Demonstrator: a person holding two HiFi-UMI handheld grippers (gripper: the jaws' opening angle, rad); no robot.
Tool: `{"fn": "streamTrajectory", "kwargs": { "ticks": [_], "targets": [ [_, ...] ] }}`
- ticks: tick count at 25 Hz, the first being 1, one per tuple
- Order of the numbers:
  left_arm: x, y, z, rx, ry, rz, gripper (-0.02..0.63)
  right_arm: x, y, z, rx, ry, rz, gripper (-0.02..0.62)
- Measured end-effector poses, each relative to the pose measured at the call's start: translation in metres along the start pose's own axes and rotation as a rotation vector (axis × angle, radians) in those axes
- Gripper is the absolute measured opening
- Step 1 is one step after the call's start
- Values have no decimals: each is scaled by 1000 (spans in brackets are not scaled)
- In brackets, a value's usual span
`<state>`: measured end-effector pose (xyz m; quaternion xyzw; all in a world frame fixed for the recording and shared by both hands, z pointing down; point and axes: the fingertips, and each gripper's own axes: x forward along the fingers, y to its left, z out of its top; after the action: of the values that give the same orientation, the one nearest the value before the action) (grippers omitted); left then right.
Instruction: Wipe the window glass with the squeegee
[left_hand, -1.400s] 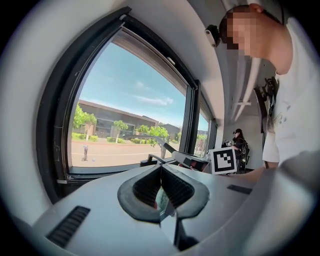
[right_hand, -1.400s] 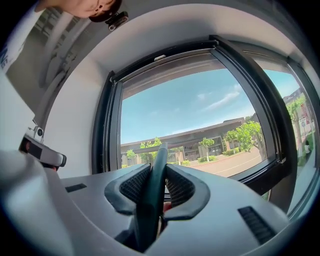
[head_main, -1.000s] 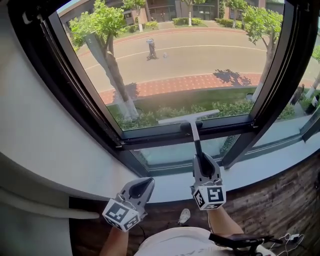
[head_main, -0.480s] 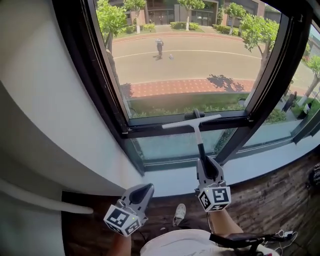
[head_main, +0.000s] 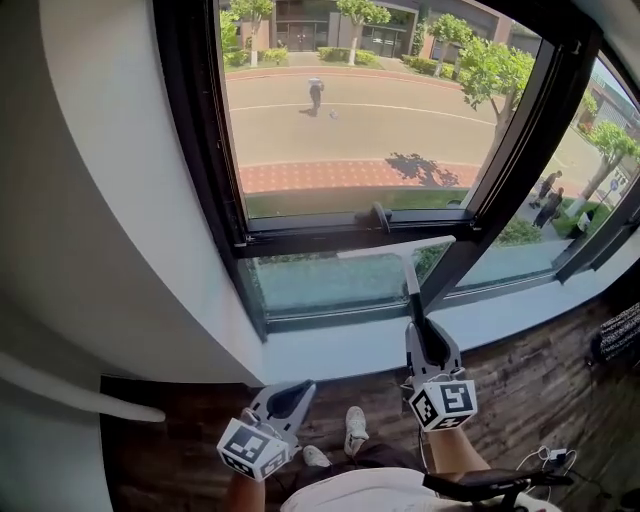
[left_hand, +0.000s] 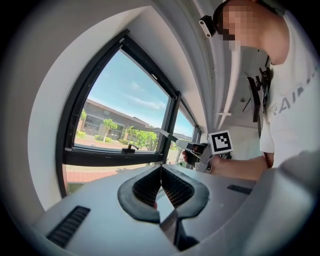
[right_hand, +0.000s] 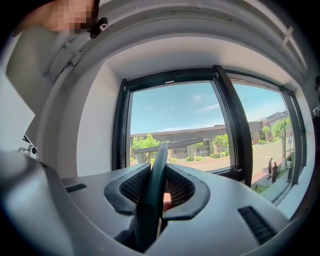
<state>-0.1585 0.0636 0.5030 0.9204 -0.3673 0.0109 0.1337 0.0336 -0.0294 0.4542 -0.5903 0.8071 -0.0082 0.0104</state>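
Black window frame encloses the window glass across the upper half of the head view, with a white wall at the left, a pale sill beneath and dark wooden floor at the lower right. A small black window handle sits on the horizontal bar between the upper and lower panes.

The squeegee is at the centre of the frame. Its pale blade lies nearly level across the top of the lower pane, just under that bar; whether it touches the glass cannot be told. Its dark handle runs down into the right gripper, whose fingers are clamped on the handle from both sides, as the right gripper view shows.

The left gripper sits at the lower left of centre, over the floor and well apart from the window. Its fingers meet at the tips with nothing between them. A light shoe shows on the floor between the two grippers.
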Motion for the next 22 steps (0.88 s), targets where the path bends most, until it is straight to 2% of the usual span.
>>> {"fn": "streamTrajectory", "kwargs": {
  "ticks": [4, 8, 11, 16, 22],
  "targets": [
    [-6, 2, 9, 18, -23, 20, 18, -5, 9, 4, -21, -11, 27, 100],
    [-1, -7, 23, 35, -31, 34, 18, -14, 1, 24, -11, -63, 48, 100],
    [18, -30, 33, 57, -35, 8, 18, -30, -23, 35, -4, -84, 44, 100],
    [61, -78, 40, 93, -35, -63, 18, -59, -78, 38, 14, -75, -10, 100],
    [90, -99, 45, 103, -31, -61, 18, -75, -118, 45, 14, -86, -26, 100]
  ]
}}
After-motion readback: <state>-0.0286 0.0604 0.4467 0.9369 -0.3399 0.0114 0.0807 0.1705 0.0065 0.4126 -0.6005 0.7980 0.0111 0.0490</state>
